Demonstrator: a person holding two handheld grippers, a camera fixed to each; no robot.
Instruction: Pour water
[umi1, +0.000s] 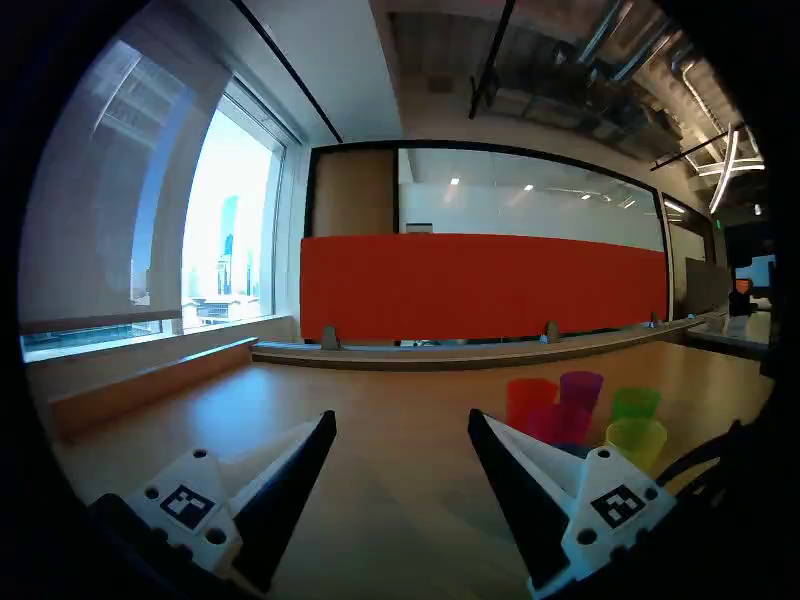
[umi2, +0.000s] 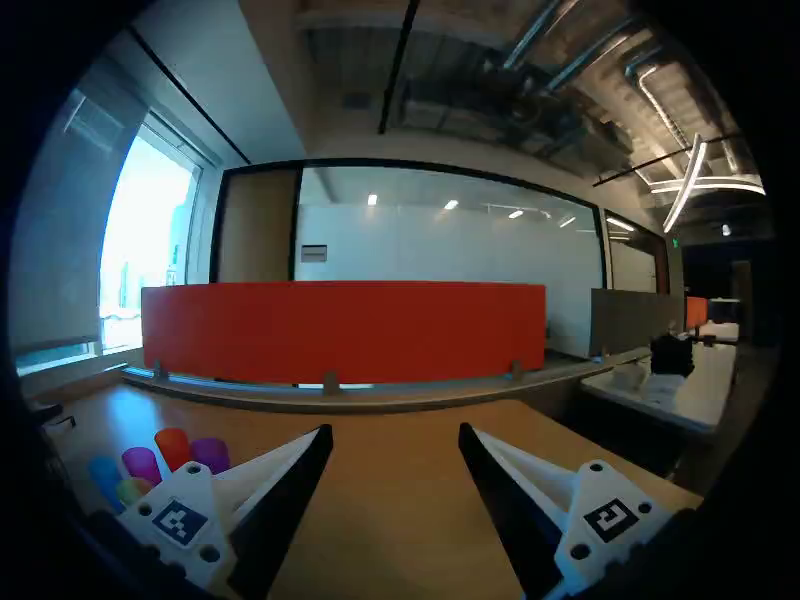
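Observation:
Several coloured plastic cups stand in a cluster on the wooden table. In the left gripper view they sit at the right: a red cup (umi1: 529, 397), a purple cup (umi1: 581, 388), a green cup (umi1: 636, 402) and a yellow cup (umi1: 636, 440), partly behind my right-hand finger. My left gripper (umi1: 402, 425) is open above the table with nothing between its fingers. In the right gripper view the cups sit at the lower left: a red cup (umi2: 172, 446), a purple cup (umi2: 210, 453), a magenta cup (umi2: 141, 464) and a blue cup (umi2: 105, 474). My right gripper (umi2: 395, 435) is open and holds nothing.
The wooden table (umi1: 400, 400) runs to an orange divider panel (umi1: 480, 285) at its far edge. A window (umi1: 225, 240) and a low wooden ledge (umi1: 150, 385) lie to the left. Another desk with dark objects (umi2: 670, 375) stands at the far right.

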